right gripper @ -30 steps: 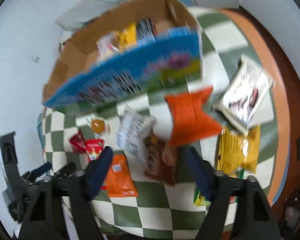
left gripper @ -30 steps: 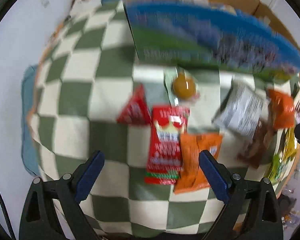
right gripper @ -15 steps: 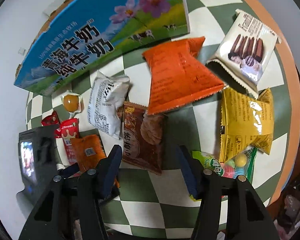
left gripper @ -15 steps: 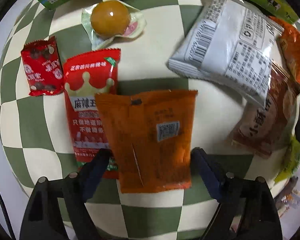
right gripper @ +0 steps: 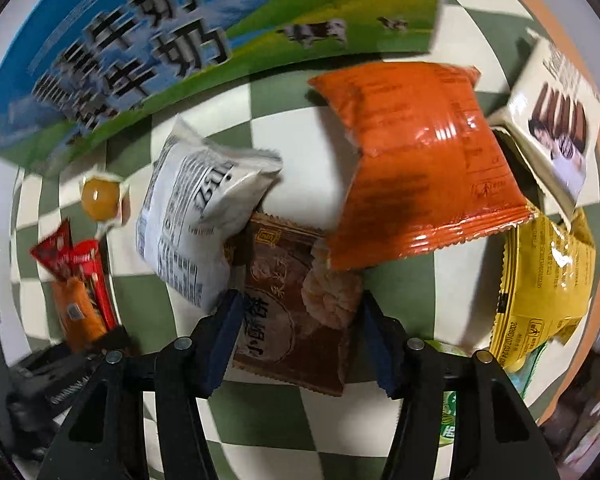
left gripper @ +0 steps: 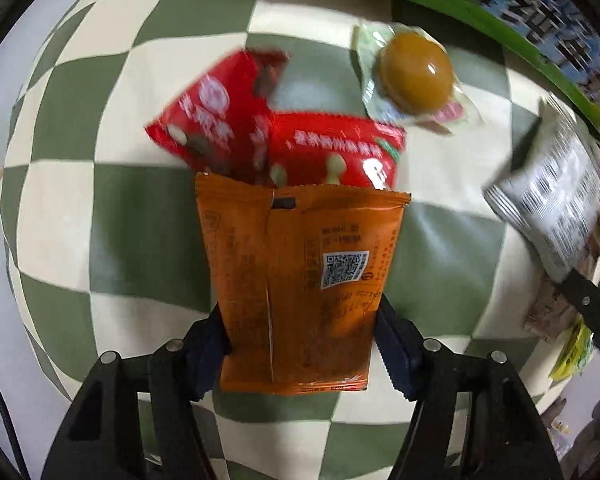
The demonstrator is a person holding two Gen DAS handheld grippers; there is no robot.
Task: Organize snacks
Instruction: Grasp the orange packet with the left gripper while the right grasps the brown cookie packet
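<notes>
- Left wrist view: the small orange packet sits between the blue pads of my left gripper. The jaws are closing on it and both pads already press its side edges, so I count it as gripped; it lies on the checked cloth.
- Its top edge overlaps two red packets, and a jelly cup in clear wrap lies just beyond them.
- Right wrist view: my right gripper straddles the brown biscuit packet. The pads sit at its two sides and seem to be pinching it, though the right-hand contact is hard to make out.
- Around that packet: a white pouch overlapping its left corner, a large orange bag over its upper right, then a yellow bag, a chocolate biscuit box and something green under the right finger.
- The printed milk carton stands at the far edge of the cloth; I judge it the place for the snacks, though its inside is not visible.
- Progress: I would call this early to middle. About ten snacks lie loose on the cloth, two are being picked up, and all the carrying and dropping in is left.
</notes>
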